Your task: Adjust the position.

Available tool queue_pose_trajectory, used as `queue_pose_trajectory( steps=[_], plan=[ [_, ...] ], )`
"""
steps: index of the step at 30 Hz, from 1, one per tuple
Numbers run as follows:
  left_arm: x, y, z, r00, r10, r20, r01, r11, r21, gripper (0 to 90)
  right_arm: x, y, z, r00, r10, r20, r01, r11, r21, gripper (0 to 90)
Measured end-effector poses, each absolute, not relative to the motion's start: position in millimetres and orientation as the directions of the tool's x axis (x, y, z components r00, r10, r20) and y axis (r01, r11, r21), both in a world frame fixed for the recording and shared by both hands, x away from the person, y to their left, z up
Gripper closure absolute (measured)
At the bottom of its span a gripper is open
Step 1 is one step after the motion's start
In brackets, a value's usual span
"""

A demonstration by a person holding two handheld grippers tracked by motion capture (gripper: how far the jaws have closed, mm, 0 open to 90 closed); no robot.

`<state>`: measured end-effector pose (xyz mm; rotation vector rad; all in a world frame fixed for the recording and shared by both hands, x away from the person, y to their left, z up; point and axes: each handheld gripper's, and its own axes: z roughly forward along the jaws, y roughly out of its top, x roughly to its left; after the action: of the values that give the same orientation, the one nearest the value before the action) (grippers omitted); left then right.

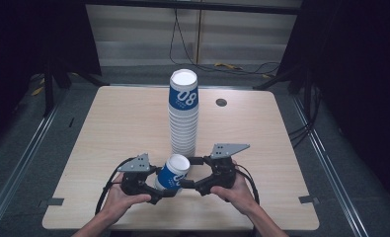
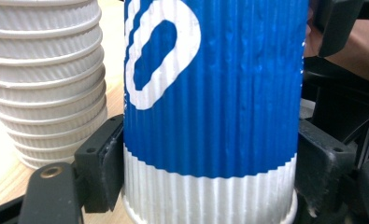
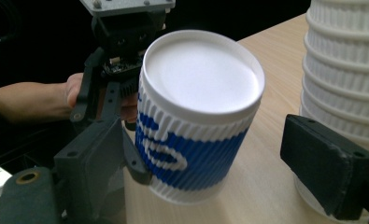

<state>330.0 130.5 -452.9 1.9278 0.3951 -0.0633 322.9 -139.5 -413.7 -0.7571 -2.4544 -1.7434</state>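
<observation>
- A single blue-and-white ribbed paper cup is held upside down, base tilted up, just above the near middle of the wooden surface, between the two grippers.
- The left gripper has its fingers clamped on the cup's sides, low down near the rim; in the left gripper view both black pads press against the ribbed wall.
- The right gripper sits just to the right of the cup with its fingers spread wide. In the right gripper view the right finger stands clear of the cup with bare surface between them; the left finger is close beside the cup wall, and I cannot tell whether it touches.
- Directly behind the cup, toward the far side, rises a tall stack of paper cups, also upside down, the top one blue with a white "08". The stack stands close to both grippers and hems in the space beyond the held cup.
- A small round dark grommet sits in the surface, far right of the stack, well apart from the cup.
- Cables lie on the floor past the far edge of the surface.
</observation>
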Motion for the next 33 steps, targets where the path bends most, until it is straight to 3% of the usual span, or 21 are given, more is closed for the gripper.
queue_pose_trajectory(
  steps=[13, 22, 33],
  plan=[
    [330.4, 127.7, -450.0, 0.945, 0.256, -0.201, 0.298, -0.428, 0.854, 22.4, 323.6, -145.4, -418.0, -0.891, 0.367, 0.267, 0.403, 0.371, 0.837, 17.3],
    [330.4, 123.7, -451.7, 0.948, 0.265, -0.175, 0.290, -0.497, 0.818, 22.1, 325.8, -144.4, -421.9, -0.907, 0.376, 0.188, 0.360, 0.463, 0.810, 19.8],
    [330.7, 121.0, -446.3, 0.956, 0.258, -0.140, 0.269, -0.577, 0.771, 22.0, 324.1, -142.4, -419.7, -0.922, 0.357, 0.151, 0.331, 0.524, 0.785, 17.2]
  ],
)
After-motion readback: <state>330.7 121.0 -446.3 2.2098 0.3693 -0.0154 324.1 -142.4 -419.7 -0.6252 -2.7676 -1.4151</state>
